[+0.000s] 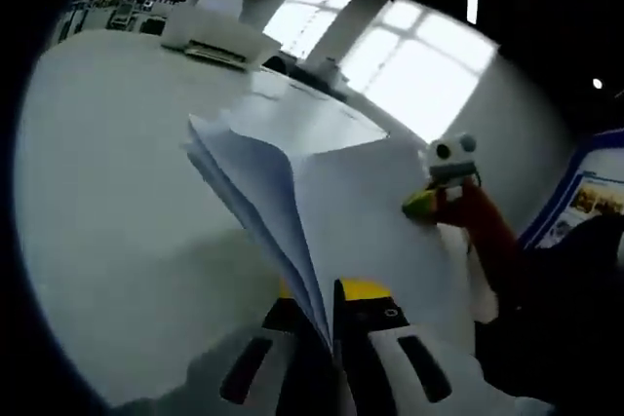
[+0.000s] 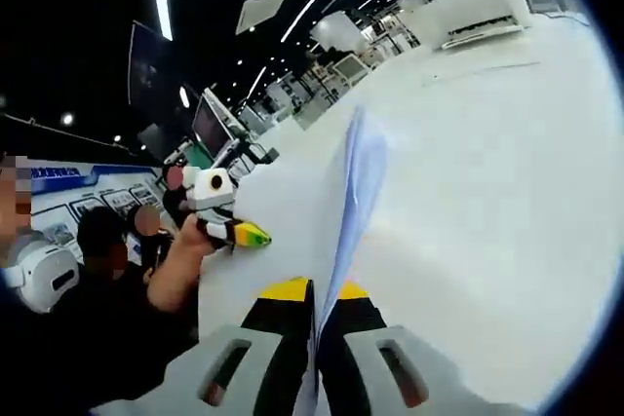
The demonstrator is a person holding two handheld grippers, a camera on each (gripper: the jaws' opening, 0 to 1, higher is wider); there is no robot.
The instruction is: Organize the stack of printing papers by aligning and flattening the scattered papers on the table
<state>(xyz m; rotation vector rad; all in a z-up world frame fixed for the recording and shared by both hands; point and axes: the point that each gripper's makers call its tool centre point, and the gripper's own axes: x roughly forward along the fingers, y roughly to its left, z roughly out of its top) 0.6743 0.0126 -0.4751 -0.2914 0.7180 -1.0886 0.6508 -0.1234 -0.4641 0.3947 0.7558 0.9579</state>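
A stack of white printing papers (image 1: pixel 331 192) stands on edge above the white table (image 1: pixel 117 192), its sheets fanning apart at the far end. My left gripper (image 1: pixel 327 297) is shut on the stack's near edge, yellow-tipped jaws on either side. The right gripper (image 1: pixel 434 197), held by a hand in an orange-red sleeve, meets the stack's right edge. In the right gripper view the paper stack (image 2: pixel 283 211) rises edge-on from my right gripper (image 2: pixel 314 294), which is shut on it. There the left gripper (image 2: pixel 234 229), in a hand, touches the stack's left edge above the table (image 2: pixel 487 192).
A white printer (image 1: pixel 214 41) sits at the table's far end, with a loose sheet (image 1: pixel 292 104) lying flat before it. The same printer (image 2: pixel 478 12) appears at upper right in the right gripper view. People in dark clothes (image 2: pixel 107 289) and monitors (image 2: pixel 210 124) are at the left.
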